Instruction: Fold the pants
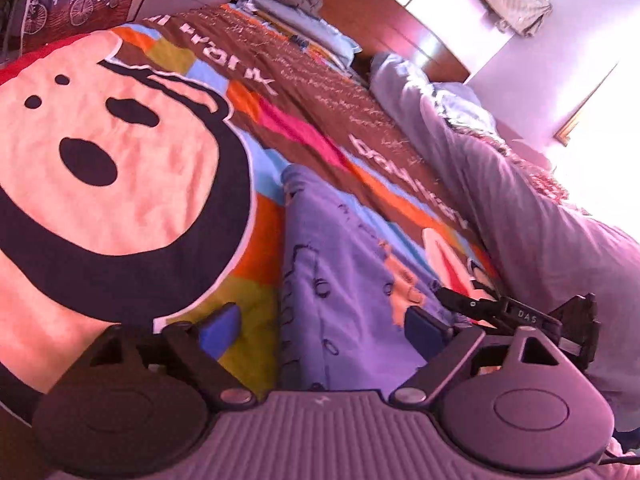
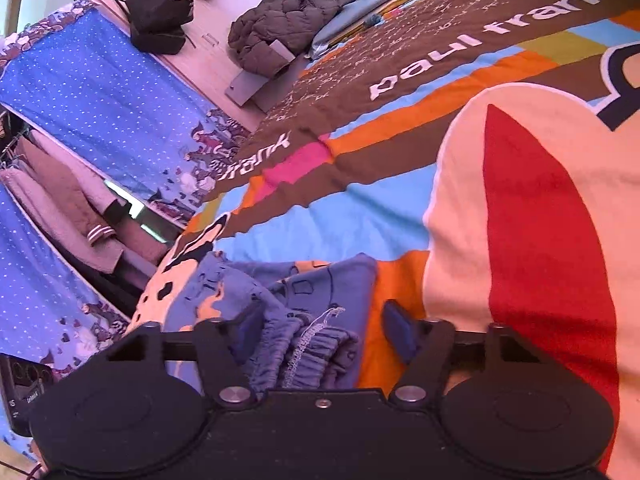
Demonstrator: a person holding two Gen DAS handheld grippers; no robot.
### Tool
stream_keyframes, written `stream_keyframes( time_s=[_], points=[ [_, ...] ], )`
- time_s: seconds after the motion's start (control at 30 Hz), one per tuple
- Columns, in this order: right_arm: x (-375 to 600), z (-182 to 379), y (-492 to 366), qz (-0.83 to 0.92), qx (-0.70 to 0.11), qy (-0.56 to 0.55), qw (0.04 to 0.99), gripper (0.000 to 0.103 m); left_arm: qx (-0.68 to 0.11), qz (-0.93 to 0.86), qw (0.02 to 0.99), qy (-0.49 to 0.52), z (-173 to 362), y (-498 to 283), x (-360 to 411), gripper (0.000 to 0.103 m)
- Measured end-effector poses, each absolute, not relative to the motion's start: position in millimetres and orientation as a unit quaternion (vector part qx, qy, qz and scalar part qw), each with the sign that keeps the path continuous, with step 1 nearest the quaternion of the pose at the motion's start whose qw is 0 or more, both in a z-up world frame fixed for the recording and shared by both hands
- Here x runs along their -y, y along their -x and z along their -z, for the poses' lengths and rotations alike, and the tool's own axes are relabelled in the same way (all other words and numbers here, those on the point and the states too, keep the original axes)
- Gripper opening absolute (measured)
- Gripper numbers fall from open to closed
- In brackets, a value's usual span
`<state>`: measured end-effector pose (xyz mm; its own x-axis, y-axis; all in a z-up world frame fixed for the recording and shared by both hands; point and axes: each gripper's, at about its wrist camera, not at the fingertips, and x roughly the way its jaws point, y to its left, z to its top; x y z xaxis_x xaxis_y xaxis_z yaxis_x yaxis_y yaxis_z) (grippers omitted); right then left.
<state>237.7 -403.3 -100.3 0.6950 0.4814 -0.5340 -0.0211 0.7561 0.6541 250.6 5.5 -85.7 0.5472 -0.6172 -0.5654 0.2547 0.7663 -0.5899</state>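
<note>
Nearest to you, your left gripper point(image 1: 320, 330) has its blue pads set wide, and the blue pants point(image 1: 340, 280) run up between them from 6 o'clock toward 12; neither pad point(image 1: 222, 330) presses the cloth. At 3 o'clock of that view the black frame of your right gripper point(image 1: 520, 316) pokes in just beside the pants.

In the right wrist view your right gripper point(image 2: 320, 332) stands at a middling gap over the bunched waistband and drawstring point(image 2: 316, 332) of the pants point(image 2: 320, 280); the left pad point(image 2: 248, 330) sits against the gathered cloth, the right pad is clear of it over the bedspread.

The pants lie flat on the cartoon-print bedspread point(image 2: 400, 140). Farther off, a grey quilted jacket point(image 2: 288, 16) lies at 12 o'clock by the pillows, a black bag point(image 2: 164, 8) at 11, and a blue dotted curtain point(image 2: 100, 92) at 9
</note>
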Motion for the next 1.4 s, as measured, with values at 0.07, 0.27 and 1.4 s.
stream_keyframes(
  time_s=[0.07, 0.27, 1.4],
  points=[
    [404.1, 102.6, -237.4, -0.143, -0.363, -0.324, 0.862, 0.043, -0.400, 0.250, 0.851, 0.231, 86.7, -251.2, -7.3, 0.078],
    [388.6, 95.0, -232.1, -0.134, -0.361, -0.280, 0.879, 0.035, -0.424, 0.233, 0.852, 0.201, 81.2, -251.4, -1.4, 0.054],
    [253.7, -0.2, -265.4, -0.171, -0.292, -0.121, 0.933, 0.025, -0.433, 0.130, 0.888, 0.084, -14.1, -263.4, -45.3, 0.016]
  ],
)
